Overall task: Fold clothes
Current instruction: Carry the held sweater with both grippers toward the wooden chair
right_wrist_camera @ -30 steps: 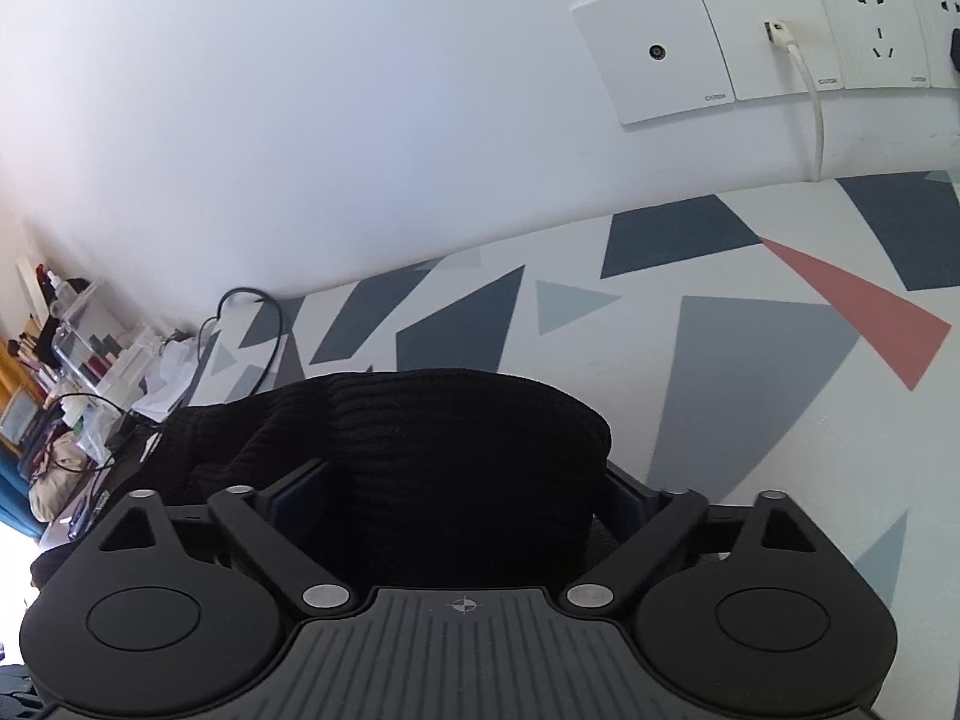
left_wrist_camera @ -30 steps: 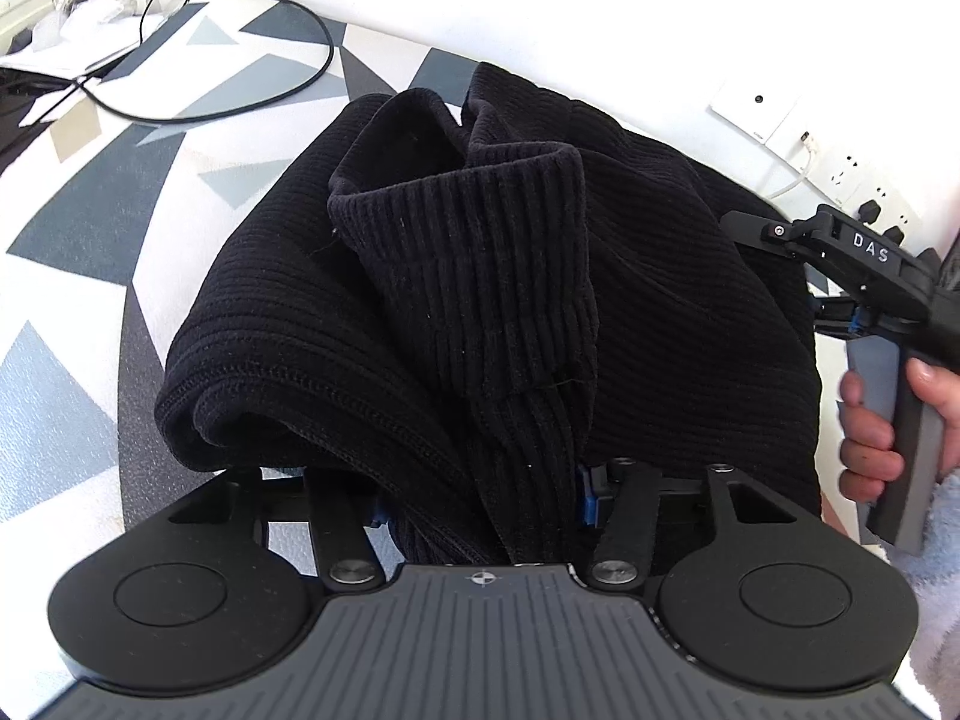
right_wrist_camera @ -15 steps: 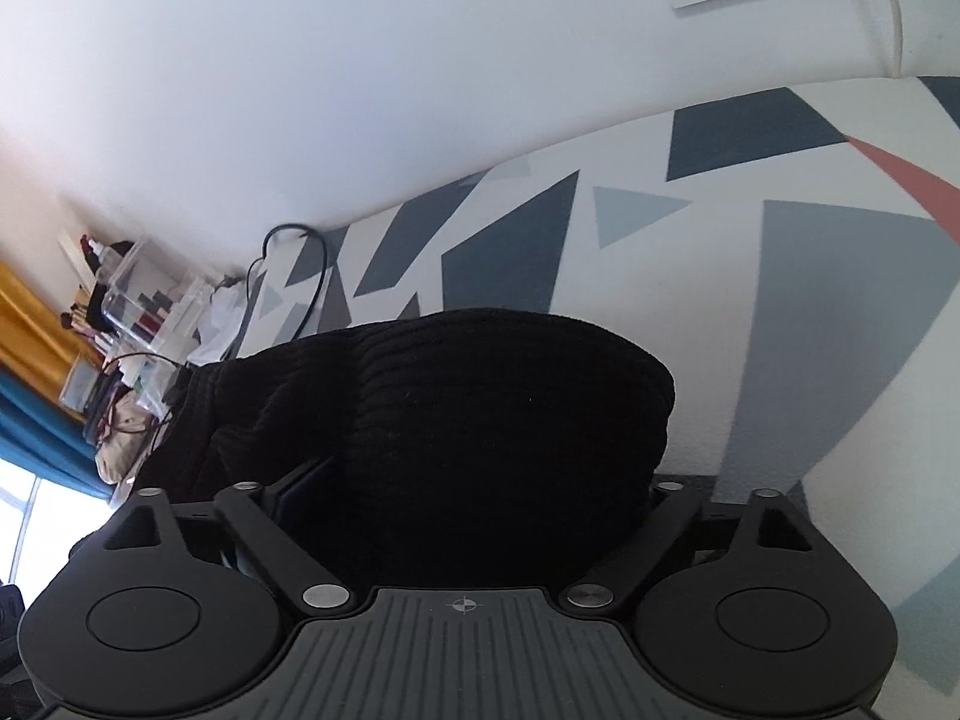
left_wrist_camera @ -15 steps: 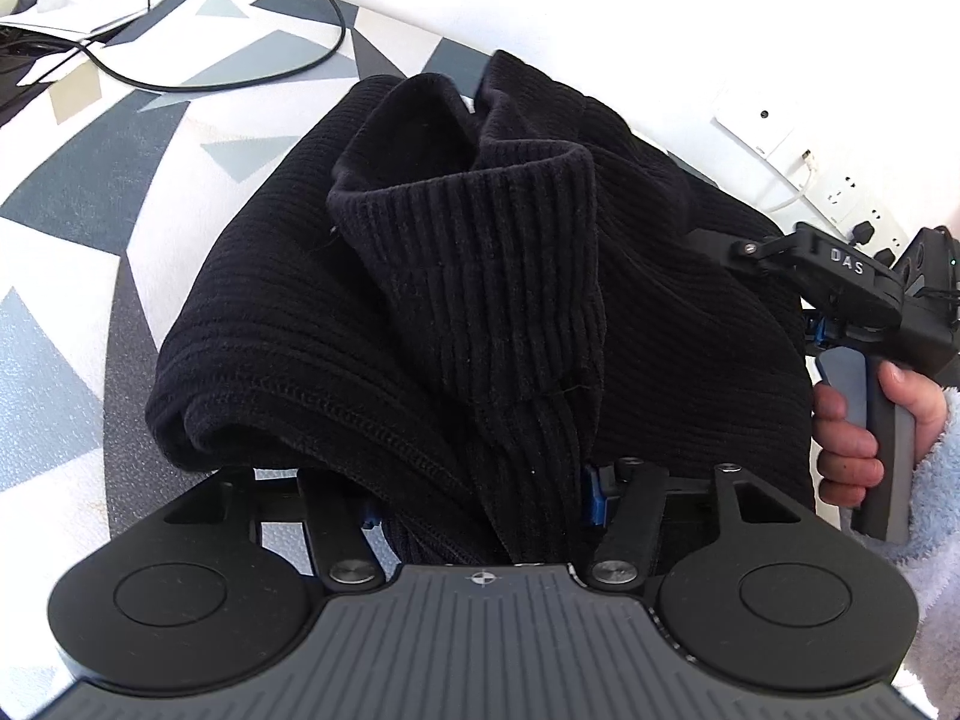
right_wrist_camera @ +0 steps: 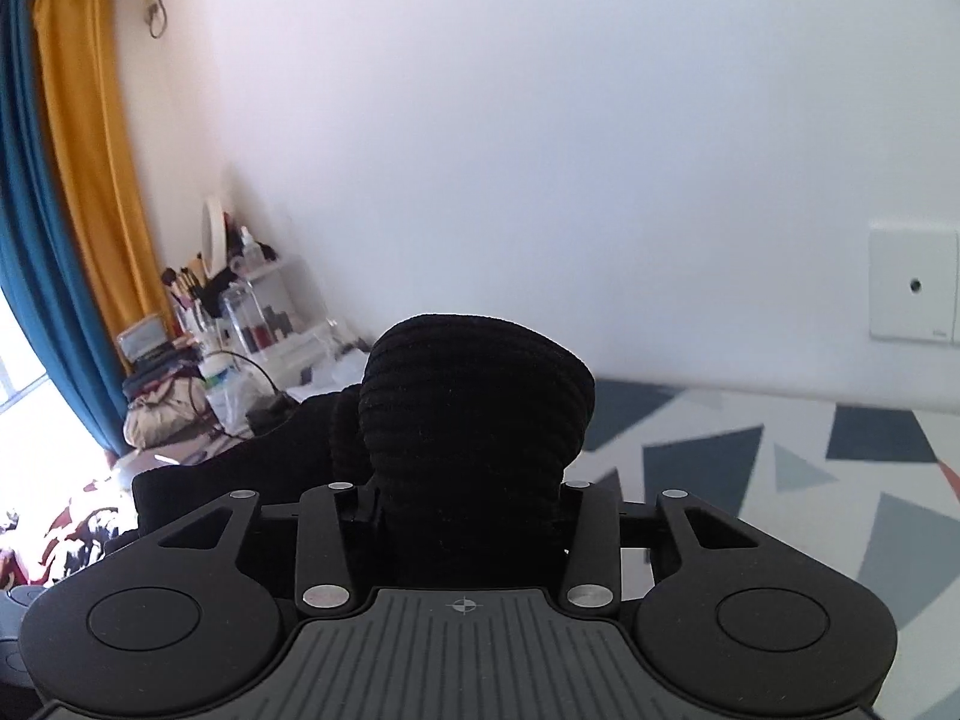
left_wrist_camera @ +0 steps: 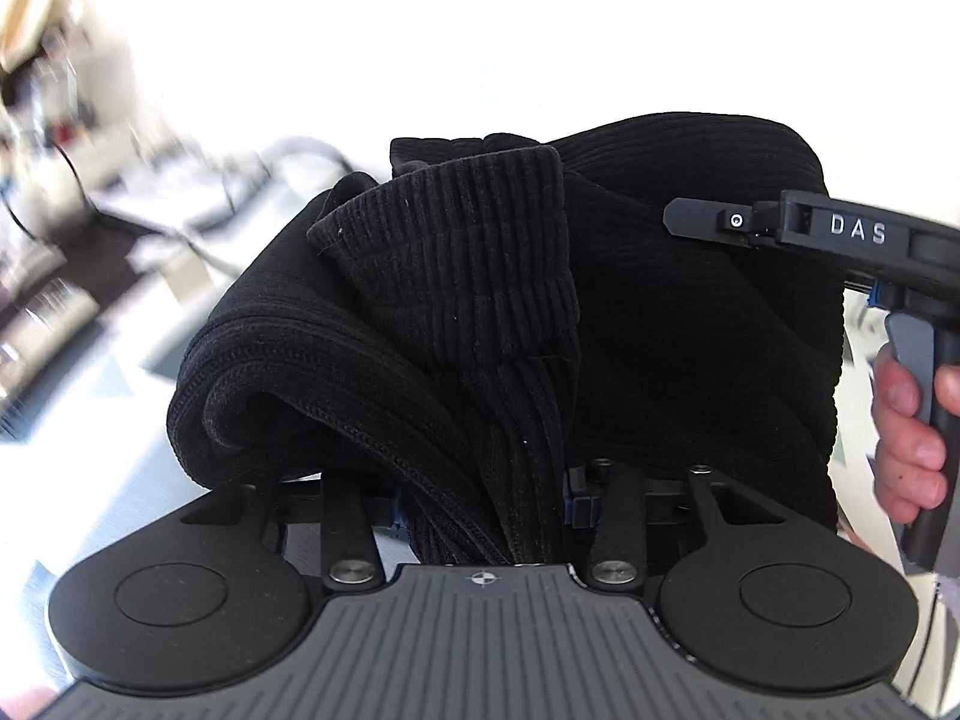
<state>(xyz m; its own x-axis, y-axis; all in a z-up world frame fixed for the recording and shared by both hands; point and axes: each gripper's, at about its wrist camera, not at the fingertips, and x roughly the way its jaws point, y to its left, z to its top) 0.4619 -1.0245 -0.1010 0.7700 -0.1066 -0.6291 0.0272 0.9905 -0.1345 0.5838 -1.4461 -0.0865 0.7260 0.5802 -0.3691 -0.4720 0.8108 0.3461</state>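
A black ribbed knit sweater [left_wrist_camera: 492, 312] hangs bunched between both grippers, lifted off the patterned surface. My left gripper [left_wrist_camera: 480, 498] is shut on a thick fold of it; the fingertips are buried in the fabric. The right gripper's body shows in the left wrist view [left_wrist_camera: 840, 234], held by a hand at the sweater's right edge. In the right wrist view my right gripper [right_wrist_camera: 468, 504] is shut on a rounded wad of the same sweater [right_wrist_camera: 474, 408], which hides the fingertips.
A surface with grey and blue triangles [right_wrist_camera: 780, 468] lies below, to the right. A white wall with a socket plate [right_wrist_camera: 912, 288] stands behind. A cluttered shelf with bottles and brushes [right_wrist_camera: 240, 324] and yellow and blue curtains [right_wrist_camera: 78, 180] are at the left.
Both grippers have lifted the sweater up off the surface and tilted upward. The views now show more wall and room, and the left view's background is blurred by motion.
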